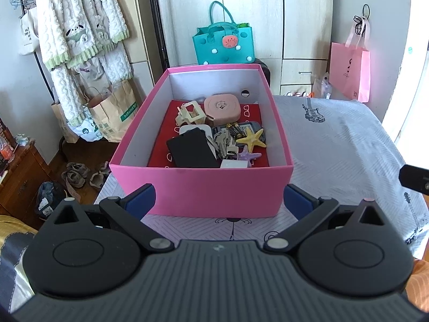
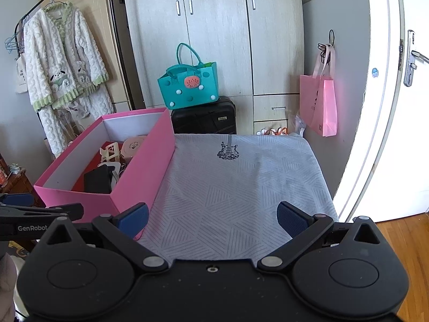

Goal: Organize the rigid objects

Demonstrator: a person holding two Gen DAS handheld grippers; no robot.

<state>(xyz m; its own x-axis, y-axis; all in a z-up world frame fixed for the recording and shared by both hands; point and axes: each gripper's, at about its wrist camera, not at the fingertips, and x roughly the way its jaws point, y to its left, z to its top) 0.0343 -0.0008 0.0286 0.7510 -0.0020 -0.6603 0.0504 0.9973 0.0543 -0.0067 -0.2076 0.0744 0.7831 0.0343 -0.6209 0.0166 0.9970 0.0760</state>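
A pink box (image 1: 214, 187) stands on the cloth-covered table (image 1: 335, 139). It holds a black card case (image 1: 191, 147), keys (image 1: 224, 141), a yellow starfish (image 1: 252, 139), a purple starfish (image 1: 249, 156), a cream hair claw (image 1: 190, 112), a pink round case (image 1: 221, 107) and batteries (image 1: 236, 130). My left gripper (image 1: 218, 201) is open and empty, just in front of the box's near wall. My right gripper (image 2: 213, 217) is open and empty above the bare cloth (image 2: 241, 177), right of the box (image 2: 139, 166).
A teal bag (image 2: 187, 86) sits on a black suitcase (image 2: 203, 118) behind the table. A pink bag (image 2: 320, 102) hangs on the right. A robe (image 2: 61, 80) hangs at left. Paper bags (image 1: 112, 110) and shoes (image 1: 77, 174) lie on the floor.
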